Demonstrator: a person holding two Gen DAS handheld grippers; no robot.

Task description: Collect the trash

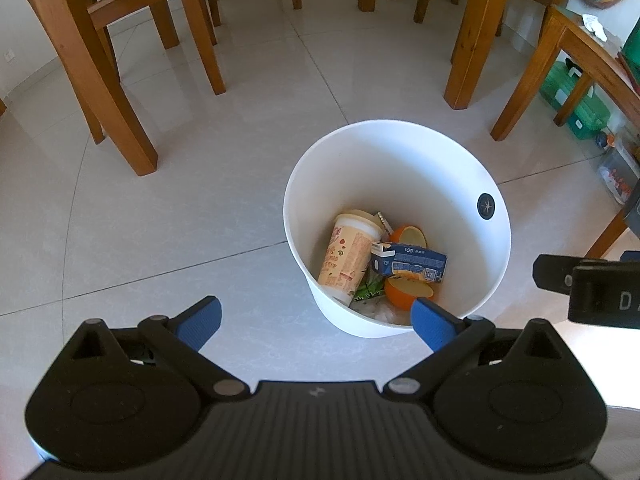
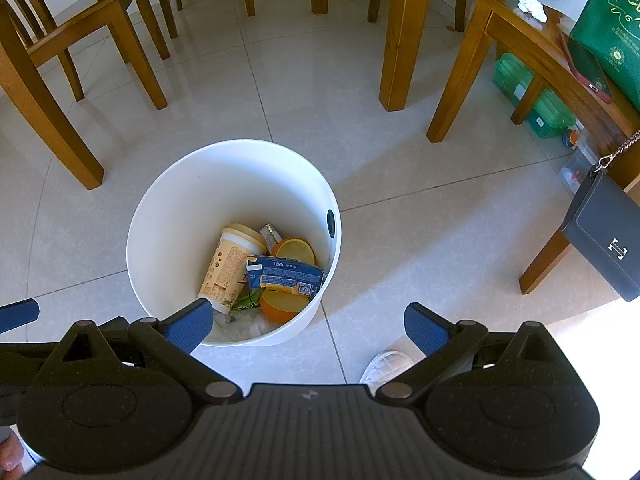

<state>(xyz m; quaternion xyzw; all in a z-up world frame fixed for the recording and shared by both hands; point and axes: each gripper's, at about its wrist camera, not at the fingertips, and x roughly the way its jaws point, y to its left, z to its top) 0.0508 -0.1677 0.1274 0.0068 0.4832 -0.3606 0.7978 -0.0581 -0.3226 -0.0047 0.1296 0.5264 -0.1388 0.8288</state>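
The left gripper [image 1: 316, 314], black with blue-padded fingers, hangs with its fingers spread wide and empty above a pale tiled floor [image 1: 160, 208]. Just right of it stands a round white plastic bin [image 1: 400, 160]. Inside lie a tall beige paper cup [image 1: 350, 258] on its side, a flattened blue carton [image 1: 412, 266] and orange peel halves [image 1: 404, 292], all touching. The right gripper [image 2: 308, 326] also hangs empty with fingers apart, its left finger over the bin's near rim. Wooden chair legs [image 2: 400, 36] stand beyond.
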